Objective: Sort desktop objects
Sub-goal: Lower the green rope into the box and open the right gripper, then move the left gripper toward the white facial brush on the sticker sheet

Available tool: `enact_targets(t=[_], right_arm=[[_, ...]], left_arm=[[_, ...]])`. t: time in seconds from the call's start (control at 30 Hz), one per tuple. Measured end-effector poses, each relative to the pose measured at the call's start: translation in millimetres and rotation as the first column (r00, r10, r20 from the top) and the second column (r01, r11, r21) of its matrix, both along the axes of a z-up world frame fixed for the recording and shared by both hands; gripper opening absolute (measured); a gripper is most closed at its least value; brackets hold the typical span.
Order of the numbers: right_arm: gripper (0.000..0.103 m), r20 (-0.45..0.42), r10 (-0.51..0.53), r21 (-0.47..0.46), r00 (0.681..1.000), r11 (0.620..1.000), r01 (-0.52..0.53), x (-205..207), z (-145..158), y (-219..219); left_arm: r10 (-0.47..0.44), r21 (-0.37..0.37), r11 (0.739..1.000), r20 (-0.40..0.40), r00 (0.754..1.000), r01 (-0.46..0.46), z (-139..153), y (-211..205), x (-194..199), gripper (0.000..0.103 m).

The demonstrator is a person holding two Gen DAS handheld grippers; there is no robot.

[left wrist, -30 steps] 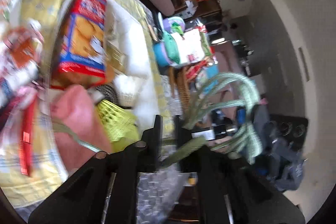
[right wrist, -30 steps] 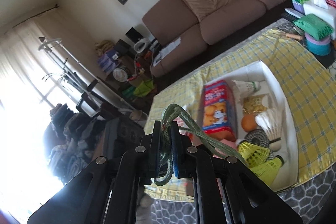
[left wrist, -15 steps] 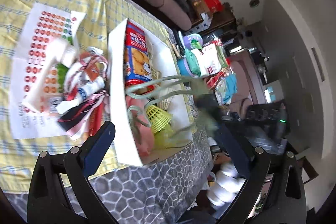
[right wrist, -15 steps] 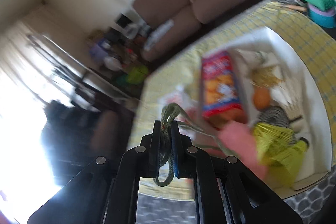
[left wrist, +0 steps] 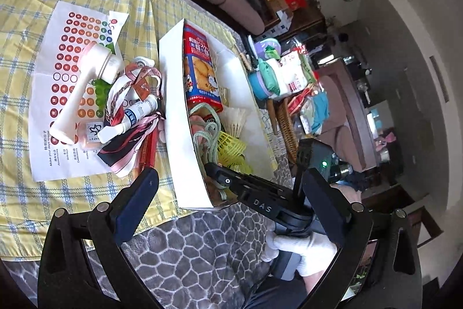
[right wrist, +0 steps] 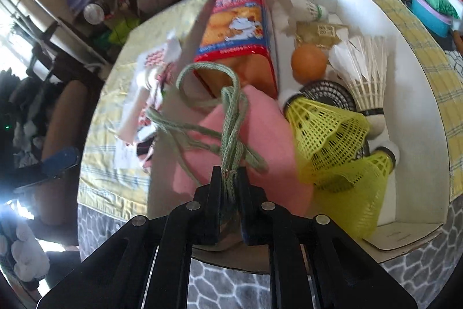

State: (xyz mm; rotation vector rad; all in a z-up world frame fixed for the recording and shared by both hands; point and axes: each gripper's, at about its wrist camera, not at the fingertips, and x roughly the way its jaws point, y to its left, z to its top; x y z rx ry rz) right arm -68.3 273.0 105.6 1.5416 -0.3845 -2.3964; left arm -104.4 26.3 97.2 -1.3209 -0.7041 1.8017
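While pinched, braided green cord (right wrist: 230, 118) loops — pink foam (right wrist: 260, 135).

The left gripper (left wrist: 231, 204) is held with its jaws spread wide and nothing between them, angled moderately downward. The right gripper (right wrist: 228, 178) is pitched steeply downward; its jaws are just starting to part, though the pads are still pressed on a bundle of green cord (right wrist: 228, 123). In the left wrist view, the right gripper's body is seen from the side, its handle grasped by a white-gloved hand (left wrist: 301, 254).
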Motion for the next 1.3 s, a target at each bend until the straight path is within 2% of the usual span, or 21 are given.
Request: enact_targets(t=[0.07,0.1,0.13,0.2,0.3,0.37,0.43,0.5,0.63,0.77,0.8,0.83,0.97,1.07,1.1,1.2,1.3], right_arm=[[0.014,-0.016,0.000,0.023,1.000,1.000,0.000,5,8,1],[0.024,-0.033,-0.001,0.037,0.999,0.999,0.002,8,16,2],[0.041,-0.060,-0.006,0.045,0.998,0.999,0.009,12,25,3],[0.051,-0.159,-0.024,0.036,0.987,0.999,0.030,20,53,8],[0.052,-0.279,-0.034,-0.029,0.960,0.999,0.026,25,82,15],[0.046,-0.302,-0.007,-0.060,0.953,0.998,-0.011,18,87,10],[0.024,-0.240,0.050,-0.057,0.969,0.996,-0.066,-1,75,-5],[0.021,-0.140,0.078,-0.050,0.987,0.995,-0.086,-18,51,-17],[0.020,-0.032,0.080,-0.042,0.996,0.996,-0.082,-33,16,-20],[0.017,0.059,0.096,0.078,0.994,0.992,-0.101,-41,-12,-21],[0.014,0.067,0.105,0.124,0.992,0.986,-0.113,-42,-16,-24],[0.014,0.060,0.116,0.156,0.991,0.980,-0.124,-42,-16,-26],[0.018,0.033,0.118,0.167,0.992,0.978,-0.122,-37,1,-27],[0.021,-0.056,0.090,0.097,0.994,0.992,-0.084,-23,35,-20],[0.024,-0.104,0.075,0.045,0.992,0.996,-0.071,-14,51,-15],[0.049,-0.201,0.037,-0.038,0.979,0.998,-0.046,9,81,-5],[0.052,-0.268,0.029,-0.094,0.963,0.994,-0.056,26,96,-12]], left_arm=[[-0.009,-0.005,1.000,-0.001,1.000,0.009,-1,2,2,0.100],[-0.013,-0.009,1.000,-0.003,1.000,0.013,0,3,3,0.100],[-0.016,-0.012,1.000,-0.007,1.000,0.016,0,4,3,0.100],[-0.022,-0.018,1.000,-0.016,1.000,0.021,2,5,5,0.100],[-0.022,-0.018,1.000,-0.025,0.999,0.022,4,4,6,0.100],[-0.020,-0.017,1.000,-0.029,0.999,0.020,5,3,7,0.100],[-0.021,-0.021,1.000,-0.040,0.999,0.020,7,3,9,0.100],[-0.030,-0.031,0.999,-0.052,0.998,0.029,8,4,11,0.100],[-0.034,-0.046,0.998,-0.064,0.997,0.031,9,0,14,0.100],[-0.030,-0.042,0.999,-0.061,0.998,0.028,6,-6,12,0.100],[-0.031,-0.047,0.999,-0.062,0.998,0.028,5,-6,12,0.100],[-0.031,-0.053,0.998,-0.064,0.997,0.028,4,-7,12,0.100],[-0.036,-0.086,0.996,-0.080,0.996,0.030,1,-6,11,0.100],[-0.033,-0.166,0.986,-0.132,0.991,0.011,1,-9,9,0.100],[-0.035,-0.211,0.978,-0.164,0.986,0.000,0,-11,9,0.100],[-0.052,-0.324,0.946,-0.231,0.972,-0.027,-7,-15,10,0.100],[-0.071,-0.359,0.933,-0.241,0.968,-0.021,-23,-19,12,0.100]])
